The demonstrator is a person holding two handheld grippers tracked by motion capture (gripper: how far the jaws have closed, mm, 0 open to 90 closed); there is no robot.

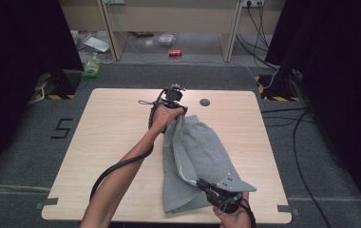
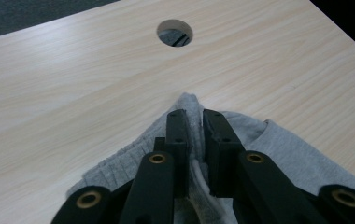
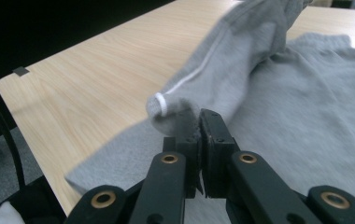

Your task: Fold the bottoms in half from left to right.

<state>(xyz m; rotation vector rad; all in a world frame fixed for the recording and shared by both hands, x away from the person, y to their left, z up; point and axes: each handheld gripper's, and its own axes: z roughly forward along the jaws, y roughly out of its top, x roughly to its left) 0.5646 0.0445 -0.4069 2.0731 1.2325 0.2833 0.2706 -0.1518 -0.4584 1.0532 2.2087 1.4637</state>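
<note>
Grey soft cotton shorts [image 1: 195, 156] are lying on the pale wooden table [image 1: 112, 142], from the middle down toward 6 o'clock. Both tongs are pinching one edge: the left gripper [image 1: 181, 110] at 12 o'clock, the right gripper [image 1: 198, 182] at 6. I think they are folding. Next, lay that edge across flat. Up close, the right gripper view is showing a white cord [image 3: 185, 80].
</note>
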